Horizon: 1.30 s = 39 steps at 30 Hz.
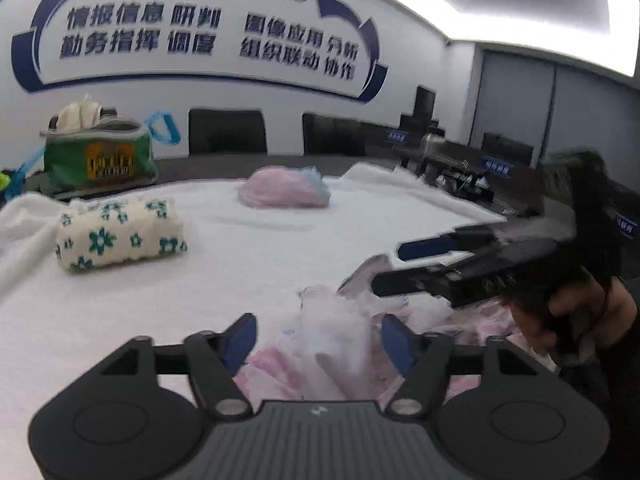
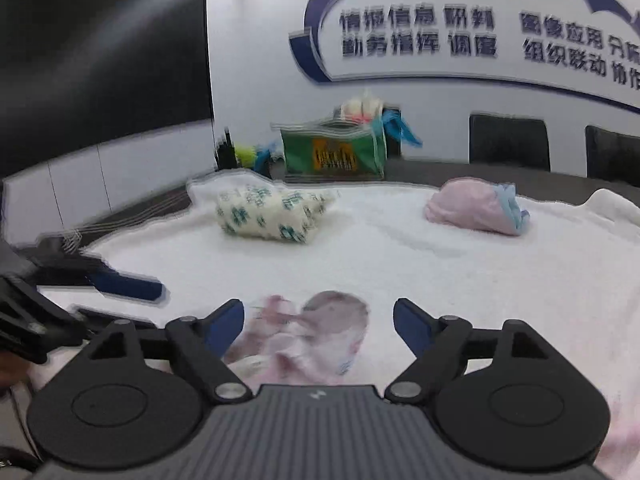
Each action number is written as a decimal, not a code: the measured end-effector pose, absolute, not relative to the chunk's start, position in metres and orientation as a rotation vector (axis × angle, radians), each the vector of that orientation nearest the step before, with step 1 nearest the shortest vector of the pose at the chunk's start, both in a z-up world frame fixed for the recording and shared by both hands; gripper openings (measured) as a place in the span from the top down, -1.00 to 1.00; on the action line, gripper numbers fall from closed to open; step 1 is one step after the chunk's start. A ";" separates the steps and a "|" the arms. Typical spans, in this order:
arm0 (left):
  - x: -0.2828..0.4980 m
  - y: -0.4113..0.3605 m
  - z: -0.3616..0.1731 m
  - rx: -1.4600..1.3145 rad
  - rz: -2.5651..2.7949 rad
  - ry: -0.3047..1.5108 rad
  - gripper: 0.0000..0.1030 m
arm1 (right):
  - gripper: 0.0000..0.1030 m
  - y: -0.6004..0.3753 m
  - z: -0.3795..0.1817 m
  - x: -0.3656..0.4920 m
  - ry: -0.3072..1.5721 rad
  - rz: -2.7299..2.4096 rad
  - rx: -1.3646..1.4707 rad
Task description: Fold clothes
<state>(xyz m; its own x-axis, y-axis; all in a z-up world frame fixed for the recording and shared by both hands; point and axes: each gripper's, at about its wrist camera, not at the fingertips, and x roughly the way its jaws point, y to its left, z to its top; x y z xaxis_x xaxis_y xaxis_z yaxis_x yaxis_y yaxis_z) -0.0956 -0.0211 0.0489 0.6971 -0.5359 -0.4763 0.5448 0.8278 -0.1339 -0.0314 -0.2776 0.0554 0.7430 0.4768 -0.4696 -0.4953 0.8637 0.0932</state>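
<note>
A crumpled pink and white garment (image 1: pixel 336 344) lies on the white cloth right in front of both grippers; it also shows in the right wrist view (image 2: pixel 316 332). My left gripper (image 1: pixel 318 340) is open with the garment between its jaws. My right gripper (image 2: pixel 318 326) is open over the same garment; it also shows in the left wrist view (image 1: pixel 388 268), coming in from the right, jaws apart. A folded floral bundle (image 1: pixel 120 232) (image 2: pixel 272 216) and a folded pink bundle (image 1: pixel 284 190) (image 2: pixel 476 204) lie farther back.
A white fluffy cloth (image 1: pixel 200 300) covers the table. A green bag (image 1: pixel 100 156) (image 2: pixel 334 152) with clothes stands at the back. Black chairs (image 1: pixel 228 132) line the far edge. Clutter and name signs (image 1: pixel 472 172) sit at the right. A dark screen (image 2: pixel 100 68) hangs left.
</note>
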 end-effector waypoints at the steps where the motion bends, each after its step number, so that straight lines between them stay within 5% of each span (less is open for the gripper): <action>1: -0.092 -0.026 0.046 0.021 -0.610 0.546 -0.39 | -0.61 -0.276 0.053 -0.018 0.550 0.549 -0.036; 3: -0.090 -0.035 0.040 0.028 -0.626 0.551 -0.39 | -0.19 -0.268 0.047 0.004 0.638 0.574 -0.039; 4: -0.092 -0.037 0.037 0.033 -0.629 0.539 -0.38 | 0.62 -0.262 0.043 0.011 0.678 0.577 -0.048; 5: -0.093 -0.038 0.035 0.039 -0.632 0.527 -0.37 | 0.91 -0.255 0.038 0.018 0.718 0.580 -0.057; 13: -0.105 -0.025 0.035 0.012 -0.654 0.447 -0.30 | 0.93 -0.275 0.091 -0.037 0.635 0.614 -0.068; 23: -0.099 -0.042 0.024 0.068 -0.671 0.517 -0.18 | 0.86 -0.288 0.048 -0.033 0.953 0.594 -0.050; 25: -0.096 -0.046 0.019 0.096 -0.654 0.557 -0.18 | 0.69 -0.288 0.051 -0.041 0.912 0.596 -0.075; 28: -0.094 -0.046 0.013 0.104 -0.640 0.587 -0.18 | 0.15 -0.298 0.076 -0.052 0.795 0.581 -0.093; 35: -0.095 -0.048 0.009 0.124 -0.637 0.596 -0.20 | 0.16 -0.285 0.113 -0.044 0.577 0.592 -0.165; 39: -0.100 -0.044 0.013 0.119 -0.623 0.563 -0.19 | 0.26 -0.253 0.080 -0.020 0.645 0.696 -0.161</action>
